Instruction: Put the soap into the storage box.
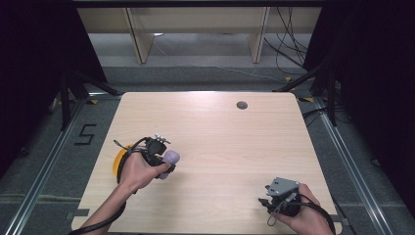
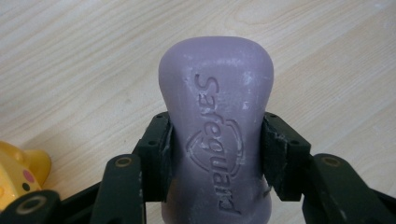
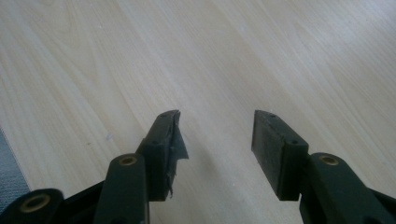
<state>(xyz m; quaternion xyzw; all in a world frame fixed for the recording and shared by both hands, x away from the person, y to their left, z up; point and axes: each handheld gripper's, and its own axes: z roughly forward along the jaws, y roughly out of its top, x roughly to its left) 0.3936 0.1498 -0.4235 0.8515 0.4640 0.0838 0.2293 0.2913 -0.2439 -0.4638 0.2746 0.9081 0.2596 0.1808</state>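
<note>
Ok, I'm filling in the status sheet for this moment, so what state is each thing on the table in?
Purple Safeguard soap bar: clamped at its narrow waist, embossed face toward the camera.
Left gripper: shut on the soap bar, pads pressing both sides.
Right gripper: open, nothing between the jaws, above bare wood.
Yellow toy: on the table beside the left gripper, untouched.
Wooden table: bare in the middle.

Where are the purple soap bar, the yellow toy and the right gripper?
purple soap bar (image 2: 217, 135): left gripper view, embossed face between the pads.
yellow toy (image 2: 18, 175): left gripper view, its rounded body.
right gripper (image 3: 217, 140): right gripper view, gap between its open fingertips.
</note>
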